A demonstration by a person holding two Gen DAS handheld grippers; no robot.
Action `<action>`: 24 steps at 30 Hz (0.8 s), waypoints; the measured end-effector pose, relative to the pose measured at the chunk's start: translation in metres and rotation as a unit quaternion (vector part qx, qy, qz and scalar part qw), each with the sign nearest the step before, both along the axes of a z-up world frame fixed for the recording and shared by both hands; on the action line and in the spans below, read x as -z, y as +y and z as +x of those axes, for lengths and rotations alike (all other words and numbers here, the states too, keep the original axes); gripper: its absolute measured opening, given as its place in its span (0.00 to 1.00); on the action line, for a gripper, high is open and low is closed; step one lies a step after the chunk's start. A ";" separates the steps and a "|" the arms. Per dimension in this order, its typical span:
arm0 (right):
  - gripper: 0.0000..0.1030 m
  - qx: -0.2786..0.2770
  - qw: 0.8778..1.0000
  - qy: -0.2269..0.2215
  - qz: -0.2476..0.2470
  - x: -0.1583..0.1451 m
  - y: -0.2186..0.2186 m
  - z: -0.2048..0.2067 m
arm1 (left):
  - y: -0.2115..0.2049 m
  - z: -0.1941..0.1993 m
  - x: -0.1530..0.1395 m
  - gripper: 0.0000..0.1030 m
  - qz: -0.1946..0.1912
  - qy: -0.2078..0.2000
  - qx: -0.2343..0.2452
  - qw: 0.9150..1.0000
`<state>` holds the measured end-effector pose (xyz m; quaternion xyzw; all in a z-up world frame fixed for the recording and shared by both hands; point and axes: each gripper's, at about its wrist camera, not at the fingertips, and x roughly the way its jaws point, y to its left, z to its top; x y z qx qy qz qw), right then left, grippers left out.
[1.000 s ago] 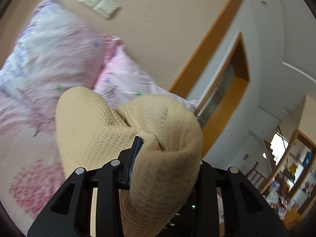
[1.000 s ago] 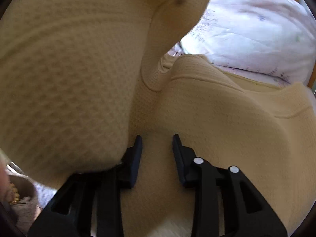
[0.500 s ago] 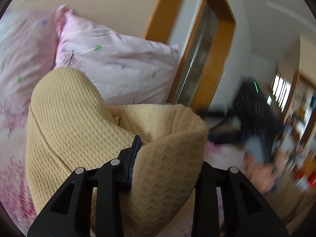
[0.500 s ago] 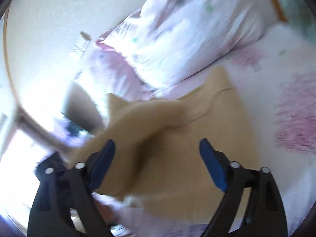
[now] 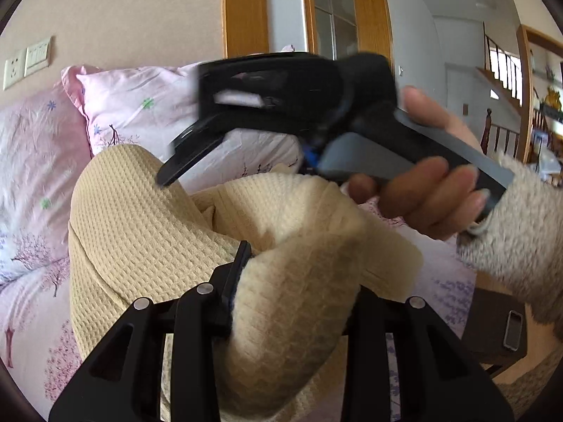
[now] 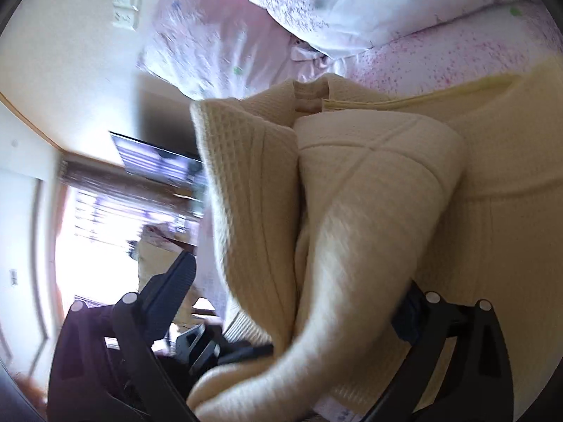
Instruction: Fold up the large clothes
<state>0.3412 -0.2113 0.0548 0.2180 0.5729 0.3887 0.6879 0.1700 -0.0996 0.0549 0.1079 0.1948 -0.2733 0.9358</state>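
Observation:
A cream waffle-knit garment (image 5: 147,232) is lifted above the pink flowered bed. My left gripper (image 5: 299,281) is shut on a bunched fold of it; cloth hides the right finger. In the left wrist view my right gripper (image 5: 197,161), held in a hand, hovers over the garment's raised part. In the right wrist view my right gripper (image 6: 295,302) is open wide, with folds of the garment (image 6: 369,190) hanging between its fingers. The right fingertip is partly hidden by cloth.
Two pink flowered pillows (image 5: 147,105) lie against the beige wall. The bed sheet (image 5: 31,309) spreads below. A dark bedside stand with a phone (image 5: 512,328) sits at the right. A wooden door frame (image 5: 242,10) is behind.
My right gripper has swung in over the garment and now has cloth between its open fingers. My left gripper has turned rightward, still gripping the fold.

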 end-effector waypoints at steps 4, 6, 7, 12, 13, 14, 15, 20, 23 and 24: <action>0.37 0.012 0.999 -0.037 -0.026 0.000 0.005 -0.009 | -0.003 -0.004 0.000 0.38 0.023 -0.021 -0.017 0.999; 0.32 0.019 0.998 -0.051 -0.013 -0.001 0.000 -0.017 | 0.003 -0.010 -0.008 0.51 0.020 -0.028 -0.017 0.999; 0.31 0.024 0.998 -0.061 -0.012 -0.001 -0.002 -0.020 | 0.009 -0.014 -0.014 0.64 0.011 -0.022 -0.009 1.000; 0.30 0.034 0.997 -0.064 0.004 0.002 -0.011 -0.025 | 0.081 -0.027 -0.046 0.80 -0.089 0.021 -0.005 0.996; 0.30 0.035 0.997 -0.066 0.007 0.002 -0.011 -0.025 | 0.104 -0.019 -0.050 0.81 -0.118 0.034 -0.023 0.992; 0.30 0.035 0.997 -0.068 0.009 0.002 -0.012 -0.024 | 0.121 -0.011 -0.051 0.81 -0.141 0.047 -0.039 0.988; 0.30 0.036 0.997 -0.069 0.011 0.002 -0.011 -0.024 | 0.147 0.005 -0.048 0.81 -0.174 0.073 -0.066 0.980; 0.30 0.040 0.996 -0.081 0.027 0.000 -0.007 -0.024 | 0.230 0.088 0.004 0.81 -0.305 0.225 -0.139 0.915; 0.29 0.041 0.994 -0.096 0.030 -0.006 -0.005 -0.027 | 0.239 0.116 0.040 0.81 -0.336 0.289 -0.146 0.884; 0.29 0.040 0.993 -0.102 0.032 -0.008 -0.004 -0.028 | 0.235 0.120 0.047 0.81 -0.331 0.300 -0.146 0.882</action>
